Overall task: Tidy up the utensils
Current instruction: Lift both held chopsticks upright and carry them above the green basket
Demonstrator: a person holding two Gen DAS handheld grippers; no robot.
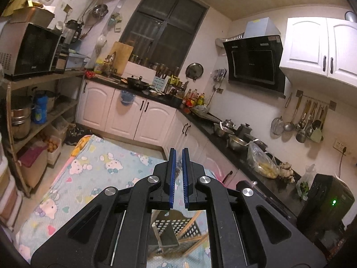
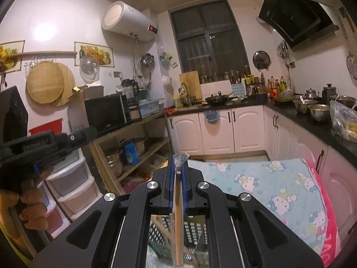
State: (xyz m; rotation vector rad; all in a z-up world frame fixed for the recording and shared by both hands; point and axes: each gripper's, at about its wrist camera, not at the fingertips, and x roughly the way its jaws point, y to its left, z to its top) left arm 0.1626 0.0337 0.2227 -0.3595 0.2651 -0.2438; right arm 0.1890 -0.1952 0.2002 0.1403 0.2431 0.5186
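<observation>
Clear crinkled plastic wrap pokes out above the tips of the right gripper (image 2: 178,167), whose blue pads (image 2: 171,185) are pressed narrow on a thin, pale, straight stick that looks like a wrapped pair of disposable chopsticks (image 2: 178,201); it runs down the centre of the right wrist frame from the fingertips to the bottom edge, so it is held near its upper end. Such a thing is likely very light and stiff along its length, but the film around it is slick and may slide between the pads, and a thin stick held near one end can pivot; a grip closer to the middle, with the pads squarely across the flat side, would probably keep it steadier. The left gripper (image 1: 179,154) shows a narrow gap between its pads with nothing clearly caught there; something dark lies behind the gap, but I cannot tell whether it is touched. Low in both frames, in the mirror strip under the fingers, a perforated basket or rack (image 1: 178,225) with wooden sticks appears, though blurred. Beyond both tongs lies a table under a blue cartoon-cat cloth (image 2: 267,178), filling the lower right of the right view; in that view's left edge the other tool's black body and a hand (image 2: 31,201) show.
</observation>
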